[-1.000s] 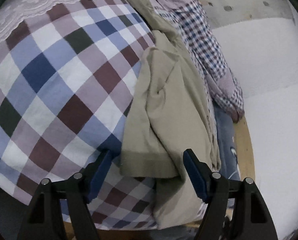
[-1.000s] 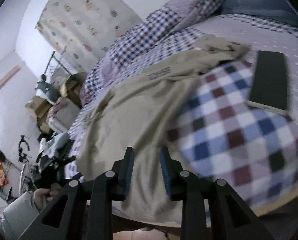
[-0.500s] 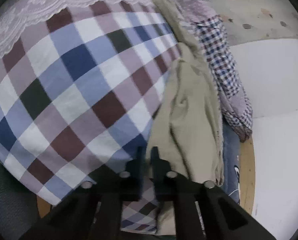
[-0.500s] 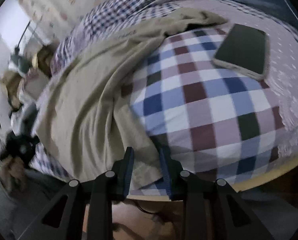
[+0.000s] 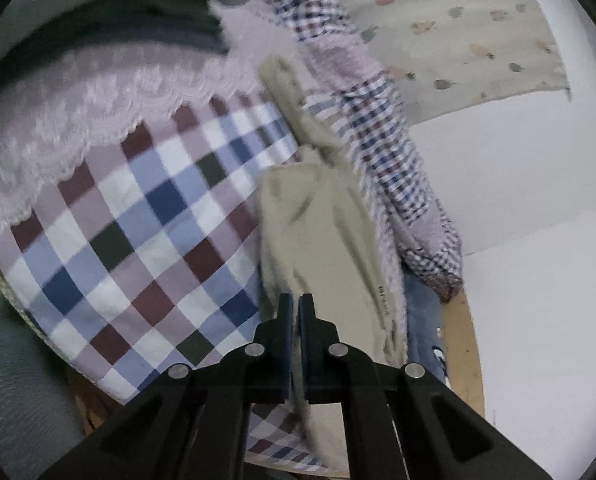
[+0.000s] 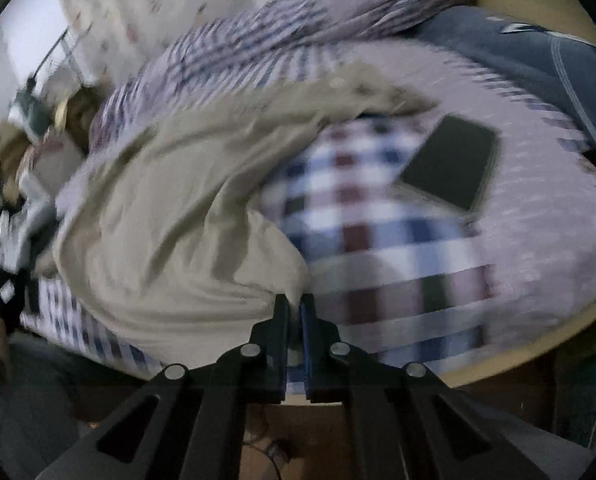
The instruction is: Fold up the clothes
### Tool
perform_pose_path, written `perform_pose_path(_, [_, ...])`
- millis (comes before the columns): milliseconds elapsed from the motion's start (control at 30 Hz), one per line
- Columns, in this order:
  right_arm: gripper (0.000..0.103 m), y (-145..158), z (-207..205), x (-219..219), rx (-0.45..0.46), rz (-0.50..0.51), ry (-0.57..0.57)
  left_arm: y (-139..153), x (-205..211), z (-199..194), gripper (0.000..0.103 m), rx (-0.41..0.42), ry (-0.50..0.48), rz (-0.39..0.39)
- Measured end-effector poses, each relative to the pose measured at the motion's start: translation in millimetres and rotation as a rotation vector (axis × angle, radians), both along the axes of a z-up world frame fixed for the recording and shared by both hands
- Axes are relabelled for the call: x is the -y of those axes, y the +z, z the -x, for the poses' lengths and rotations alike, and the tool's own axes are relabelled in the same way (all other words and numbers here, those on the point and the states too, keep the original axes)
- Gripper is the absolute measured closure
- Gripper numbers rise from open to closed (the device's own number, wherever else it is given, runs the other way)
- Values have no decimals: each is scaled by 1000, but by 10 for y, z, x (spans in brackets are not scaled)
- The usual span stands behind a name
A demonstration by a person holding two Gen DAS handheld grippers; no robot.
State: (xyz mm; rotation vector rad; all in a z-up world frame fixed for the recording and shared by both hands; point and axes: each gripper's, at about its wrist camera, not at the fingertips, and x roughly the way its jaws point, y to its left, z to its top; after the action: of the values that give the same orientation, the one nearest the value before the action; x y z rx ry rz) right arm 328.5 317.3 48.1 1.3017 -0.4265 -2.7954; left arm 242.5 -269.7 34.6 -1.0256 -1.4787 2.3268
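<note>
- Left gripper (image 5: 296, 312), black with blue pads: fingers pressed nearly together, a fold of the beige fabric garment (image 5: 321, 232) pinched between them at its near edge.
- Right gripper (image 6: 294, 312), same build: fingers also squeezed close, nipping the near edge of the same beige garment (image 6: 170, 216); the cloth bunches just ahead of the tips.
- Garment lies crumpled and elongated on the bed, over the large-check bedsheet in blue, maroon and white (image 5: 138, 248), running from the near bed edge away toward the far side.
- In the left view the garment sits between the big-check sheet and a small-check navy-red gingham quilt (image 5: 381, 152) with lilac patches, touching both.
- Blue denim piece (image 5: 421, 312) shows just beside the garment's right edge, near the wooden bed rim (image 5: 469, 340).
- Lilac lace-edged cloth (image 5: 78, 120) overlaps the far part of the big-check sheet; dark grey folded textiles (image 5: 138, 28) beyond it, blurred.
- Right view: dark flat rectangular phone (image 6: 449, 162) lies on the bed to the right of the garment, apart from it.
- Blue denim item (image 6: 517, 56) at the far right of the bed in the right view.
- Pale curtain with small printed motifs (image 5: 457, 28) hangs behind the bed; white wall (image 5: 537, 280) to the right.
- Right view heavily motion-blurred; clutter at far left not identifiable.
</note>
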Motion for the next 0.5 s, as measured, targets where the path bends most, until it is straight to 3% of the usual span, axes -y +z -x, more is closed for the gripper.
perform_pose_path(300, [99, 389, -157, -367, -37, -16, -119, 499, 277, -468, 102, -98, 23, 27])
perform_pose_path(500, [98, 225, -153, -342, 42, -75, -126, 612, 377, -526, 102, -29, 30, 157])
